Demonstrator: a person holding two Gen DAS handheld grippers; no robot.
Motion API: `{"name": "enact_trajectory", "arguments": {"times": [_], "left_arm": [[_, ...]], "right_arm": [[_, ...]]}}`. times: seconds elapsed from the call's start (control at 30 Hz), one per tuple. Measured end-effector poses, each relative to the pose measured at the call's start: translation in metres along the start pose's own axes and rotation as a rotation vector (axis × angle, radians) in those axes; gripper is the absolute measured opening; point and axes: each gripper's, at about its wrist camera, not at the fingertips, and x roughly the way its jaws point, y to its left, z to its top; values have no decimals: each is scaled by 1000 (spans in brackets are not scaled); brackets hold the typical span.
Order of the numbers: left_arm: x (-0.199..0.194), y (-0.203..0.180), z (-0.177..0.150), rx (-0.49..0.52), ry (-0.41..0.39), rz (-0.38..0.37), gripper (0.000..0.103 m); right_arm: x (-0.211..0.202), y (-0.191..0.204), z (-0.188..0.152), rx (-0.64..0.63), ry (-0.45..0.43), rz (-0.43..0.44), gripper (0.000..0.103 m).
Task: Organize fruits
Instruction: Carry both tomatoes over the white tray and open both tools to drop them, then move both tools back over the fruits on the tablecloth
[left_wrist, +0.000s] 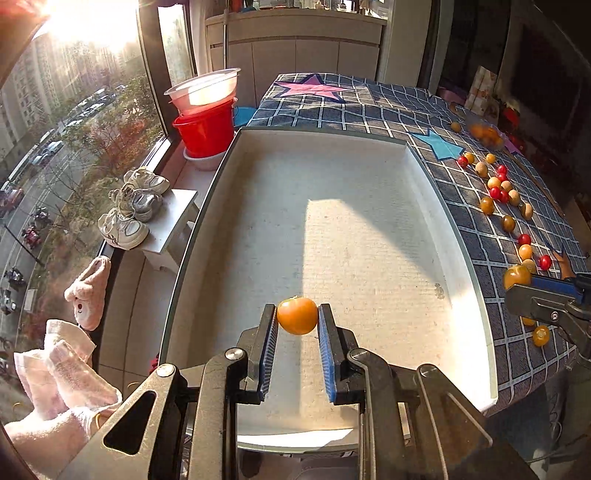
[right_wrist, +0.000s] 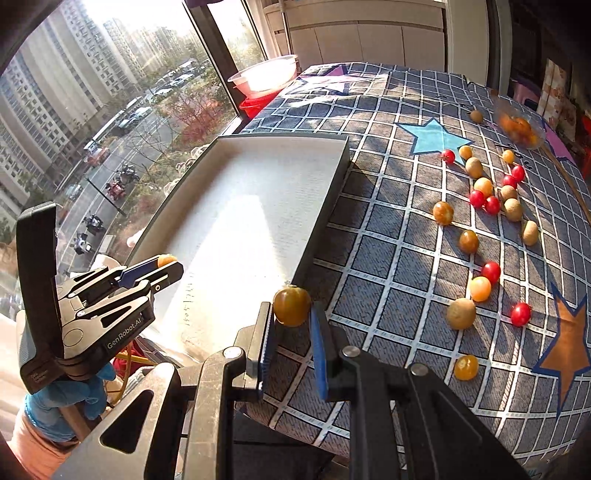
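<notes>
My left tongs (left_wrist: 297, 317) clamped on an orange tomato (left_wrist: 297, 315) over the white tray (left_wrist: 424, 206), my right tongs (right_wrist: 291, 314) gripping a brownish tomato (right_wrist: 291, 306) at the tray's edge

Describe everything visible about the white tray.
The white tray is a shallow rectangular box with low upright walls and a dark outer edge, cardboard-like by its look. It lies flat on the checked tablecloth at the window end of the table. Its textured floor is bare, lit by a sun patch. The left claw holds an orange fruit over it.
</notes>
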Motion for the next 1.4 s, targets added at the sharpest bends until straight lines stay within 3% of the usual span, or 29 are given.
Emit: {"name": "enact_trajectory", "arguments": {"times": [0.17, 0.53, 0.67, 0.7, 0.77, 0.8, 0.87, 0.93, 1.07, 1.4], "left_arm": [[9, 10, -8, -23, 26, 8, 23], [12, 7, -11, 6, 17, 30, 23], [11, 6, -11, 16, 11, 36, 25], [10, 5, -11, 22, 10, 47, 28], [9, 4, -12, 34, -7, 75, 77], [6, 3, -13, 35, -28, 85, 82], [3, 2, -13, 45, -45, 76, 82], [4, 1, -11, 47, -30, 58, 83], [-1, -5, -8, 43, -28, 40, 83], [-10, -38, 4, 96, -29, 31, 83]], "right_arm": [[34, 37, 11, -75, 54, 17, 21], [81, 44, 18, -87, 173, -7, 22], [82, 47, 21, -91, 164, -14, 23], [82, 47, 21, -91, 164, -14, 23], [72, 47, 24, -83, 139, -7, 36], [72, 47, 24, -83, 139, -7, 42], [63, 45, 27, -73, 106, 0, 57], [54, 41, 31, -58, 71, 8, 60], [37, 29, 35, -22, 30, 14, 77], [4, -12, 26, 50, -34, -12, 79]]}}
